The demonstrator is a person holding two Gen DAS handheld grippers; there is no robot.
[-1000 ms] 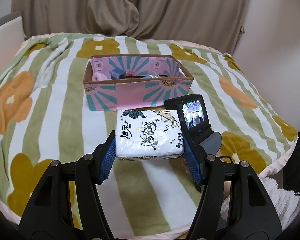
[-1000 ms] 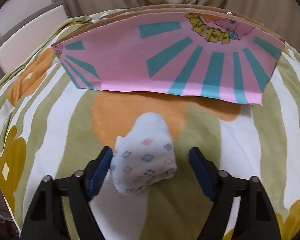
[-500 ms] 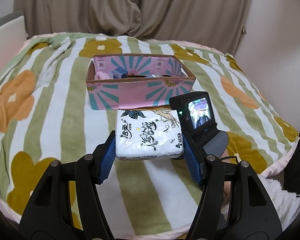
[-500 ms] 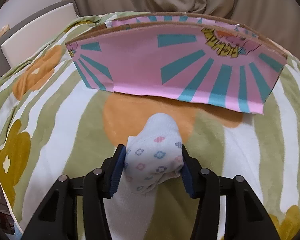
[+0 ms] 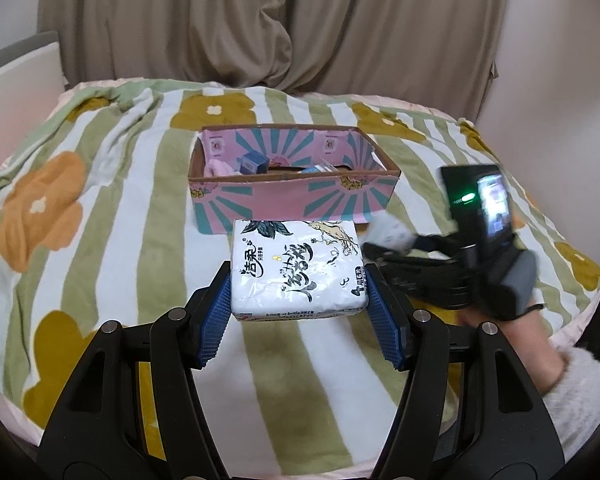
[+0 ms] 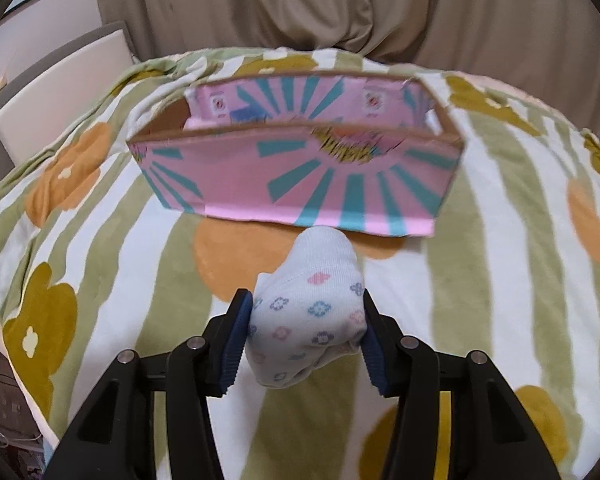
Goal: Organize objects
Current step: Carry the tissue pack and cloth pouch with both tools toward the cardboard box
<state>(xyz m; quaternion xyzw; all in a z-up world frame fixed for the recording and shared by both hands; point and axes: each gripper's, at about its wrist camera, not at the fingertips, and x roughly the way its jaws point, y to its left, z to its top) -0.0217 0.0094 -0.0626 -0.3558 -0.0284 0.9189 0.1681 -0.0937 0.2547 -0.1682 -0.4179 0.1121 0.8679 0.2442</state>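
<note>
My left gripper (image 5: 300, 300) is shut on a white tissue pack (image 5: 296, 268) with black script, held above the blanket in front of the pink and teal cardboard box (image 5: 292, 200). My right gripper (image 6: 306, 324) is shut on a white rolled sock (image 6: 310, 312) with small flower prints, lifted off the blanket in front of the same box (image 6: 300, 176). In the left wrist view the right gripper (image 5: 384, 246) and its sock (image 5: 392, 232) show blurred at the right. Inside the box lie a blue item (image 5: 254, 163) and a pink item (image 5: 218, 169).
A striped green and white blanket with orange and mustard flowers (image 5: 100, 216) covers the bed. Beige curtains (image 5: 260, 24) hang behind. A white headboard or cushion (image 6: 60, 92) stands at the left. The person's sleeve (image 5: 572, 392) is at the lower right.
My right gripper closed on the sock and lifted it, backing away from the box. My left gripper kept hold of the tissue pack and rose a little.
</note>
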